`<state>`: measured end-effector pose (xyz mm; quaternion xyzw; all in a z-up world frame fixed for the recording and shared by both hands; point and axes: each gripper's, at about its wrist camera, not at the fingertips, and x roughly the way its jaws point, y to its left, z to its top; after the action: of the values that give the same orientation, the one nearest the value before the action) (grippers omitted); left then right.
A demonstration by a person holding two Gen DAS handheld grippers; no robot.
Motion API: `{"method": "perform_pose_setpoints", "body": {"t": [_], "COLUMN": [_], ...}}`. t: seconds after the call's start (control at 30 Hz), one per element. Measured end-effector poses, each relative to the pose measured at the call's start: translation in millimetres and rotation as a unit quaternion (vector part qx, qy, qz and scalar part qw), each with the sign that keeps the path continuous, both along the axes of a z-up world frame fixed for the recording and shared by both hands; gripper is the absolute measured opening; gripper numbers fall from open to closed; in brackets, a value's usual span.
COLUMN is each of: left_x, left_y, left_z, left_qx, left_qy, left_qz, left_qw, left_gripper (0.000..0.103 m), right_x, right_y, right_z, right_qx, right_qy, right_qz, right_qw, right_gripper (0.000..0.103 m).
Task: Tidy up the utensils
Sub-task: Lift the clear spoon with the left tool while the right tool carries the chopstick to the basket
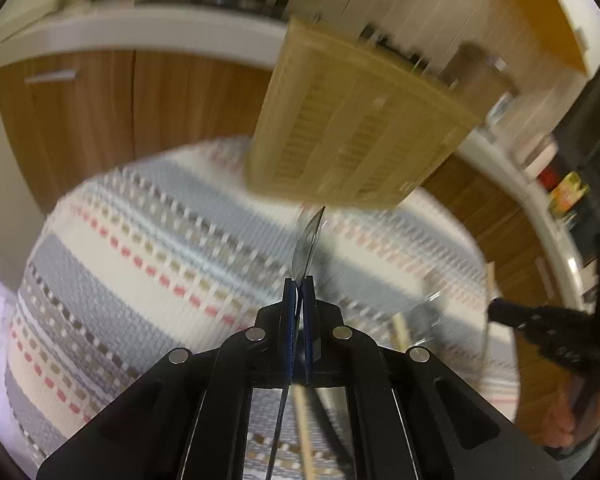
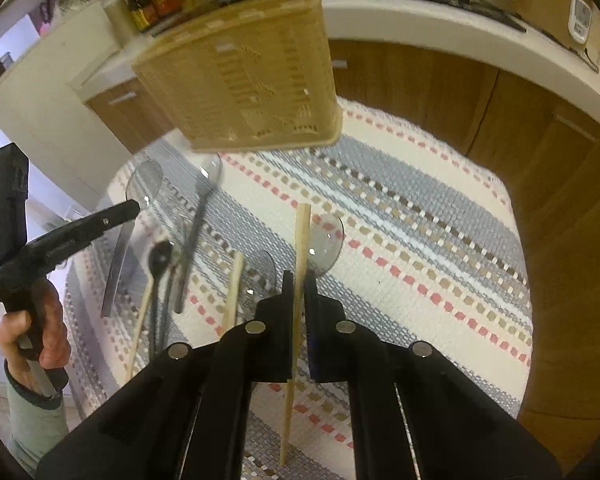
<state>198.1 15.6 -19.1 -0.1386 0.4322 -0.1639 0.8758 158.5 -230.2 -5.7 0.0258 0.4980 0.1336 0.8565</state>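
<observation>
L gripper [image 1: 299,280]: clamped on clear plastic spoon [image 1: 310,240], bowel end fwd, above striped mat [image 1: 140,240].
R gripper [image 2: 299,276]: pinching wooden chopstick [image 2: 300,248], upright-ish.
Basket [image 2: 244,80]: beige, far mat edge.
Other utensils [image 2: 172,264]: on mat, probably spoons; blurry.

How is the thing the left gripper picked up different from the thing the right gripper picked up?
The left gripper holds a clear plastic spoon; the right gripper holds a wooden chopstick. The spoon is see-through with a rounded bowl; the chopstick is solid tan and straight. Both are pinched between shut fingers and point toward the beige basket.
</observation>
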Motion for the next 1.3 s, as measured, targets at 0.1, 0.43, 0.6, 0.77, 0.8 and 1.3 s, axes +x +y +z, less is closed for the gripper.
{"method": "perform_pose_setpoints", "body": {"t": [0.1, 0.43, 0.6, 0.77, 0.8, 1.3], "left_x": [-8, -18, 0, 39, 49, 135], "left_y": [2, 8, 9, 7, 6, 8], "left_z": [24, 88, 124, 144, 146, 116], "left_qx": [-0.019, -0.092, -0.113, -0.144, -0.149, -0.158], "left_qy": [-0.039, -0.181, -0.240, -0.279, -0.286, -0.306], "left_qz": [0.003, 0.026, 0.037, 0.043, 0.043, 0.069], "left_qw": [0.9991, 0.9788, 0.9633, 0.9485, 0.9455, 0.9364], "left_gripper": [0.002, 0.002, 0.002, 0.002, 0.002, 0.002], "right_x": [-11, -14, 1, 30, 36, 115], "right_y": [-2, 3, 12, 15, 15, 16], "right_z": [19, 79, 120, 155, 163, 188], "right_qx": [0.010, 0.032, 0.043, 0.044, 0.045, 0.013], "right_qy": [-0.036, -0.137, -0.184, -0.220, -0.226, -0.270], "right_qz": [0.006, 0.008, 0.016, 0.011, 0.009, -0.024], "right_qw": [0.999, 0.990, 0.982, 0.974, 0.973, 0.962], "right_gripper": [0.003, 0.003, 0.003, 0.003, 0.003, 0.003]}}
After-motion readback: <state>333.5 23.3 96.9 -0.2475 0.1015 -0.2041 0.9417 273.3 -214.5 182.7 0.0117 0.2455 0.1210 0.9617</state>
